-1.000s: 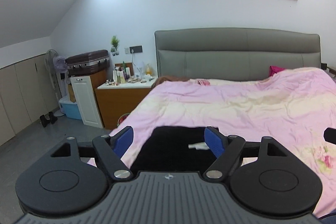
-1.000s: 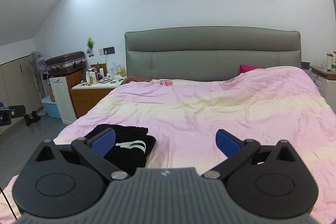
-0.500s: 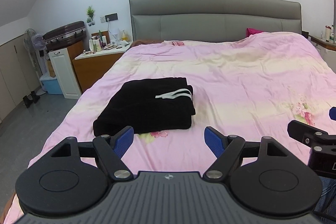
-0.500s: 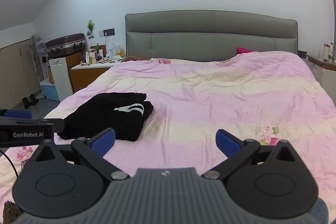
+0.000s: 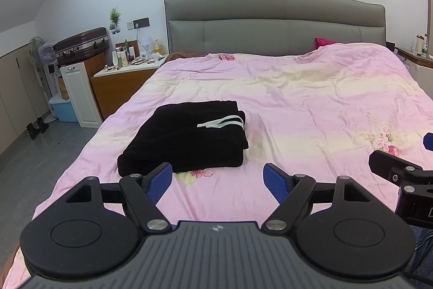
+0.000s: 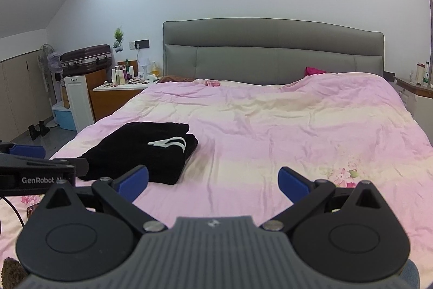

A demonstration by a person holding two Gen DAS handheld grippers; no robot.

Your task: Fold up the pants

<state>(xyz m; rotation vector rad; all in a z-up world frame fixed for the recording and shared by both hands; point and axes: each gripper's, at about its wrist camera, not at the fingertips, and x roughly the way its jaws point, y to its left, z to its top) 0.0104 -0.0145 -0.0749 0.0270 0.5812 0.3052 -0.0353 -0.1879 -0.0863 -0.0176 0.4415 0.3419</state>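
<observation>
Black pants (image 5: 186, 137) lie folded into a compact rectangle on the pink bedcover, with a white drawstring (image 5: 222, 123) on top. My left gripper (image 5: 217, 180) hovers open just in front of the bundle, holding nothing. In the right wrist view the same pants (image 6: 143, 151) sit to the left, and my right gripper (image 6: 213, 182) stands open over bare bedcover to their right. The left gripper's body (image 6: 35, 169) shows at that view's left edge; the right gripper's body (image 5: 406, 175) shows at the left wrist view's right edge.
A wide bed with a pink quilt (image 5: 311, 104) and a grey headboard (image 5: 273, 26) fills the room. To the left stand a nightstand (image 5: 121, 83) with several bottles, a suitcase (image 5: 81, 45), a fan and a blue bin. A shelf with bottles (image 6: 419, 77) is at the right.
Both grippers have drawn back from the pants, with the views tilting down. The folded bundle, partly hidden behind the left fingers a second ago, now lies fully in sight. Nothing is held.
</observation>
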